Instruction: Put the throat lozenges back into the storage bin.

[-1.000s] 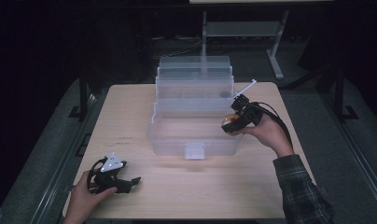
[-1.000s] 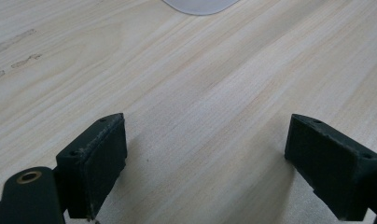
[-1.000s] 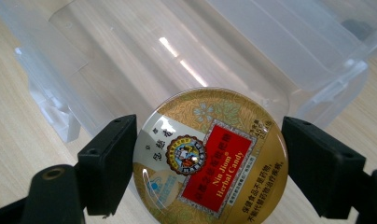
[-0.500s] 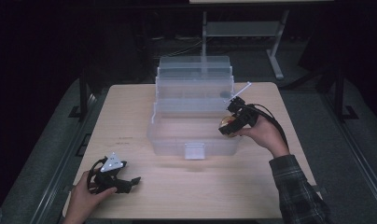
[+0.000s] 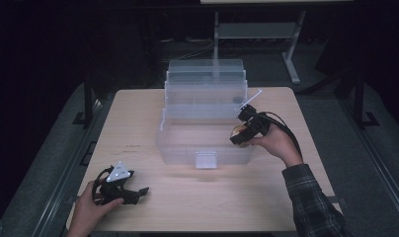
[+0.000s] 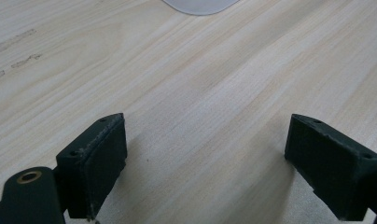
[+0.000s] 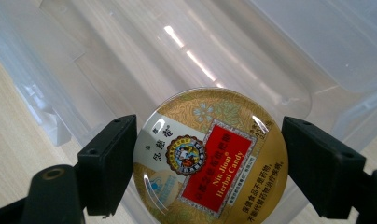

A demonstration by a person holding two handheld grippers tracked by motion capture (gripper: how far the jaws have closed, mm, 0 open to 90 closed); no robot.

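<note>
Spanning most of the scene, a pale rectangular wooden table point(image 5: 138, 128) carries a clear tiered plastic organiser box point(image 5: 205, 106) at its centre; bare wood lies open left of the box and along the near edge, while the box's back reaches close to the table's far edge. The box steps up toward the rear in stacked trays, and its lowest front compartment point(image 7: 186, 60) stands open, its contents not discernible through the glare. At the box's front right corner, the person's right hand point(image 5: 279, 143) holds the right gripper point(image 5: 242, 132), whose black jaws press on both sides of a round gold candy tin with a red label reading "Nin Jiom Herbal Candy" point(image 7: 210, 156), held over the open compartment's rim. Well apart from the box, near the table's front left corner, the left hand point(image 5: 89, 210) rests the left gripper point(image 6: 205, 158) on the wood, its jaws spread wide with nothing between them.
</note>
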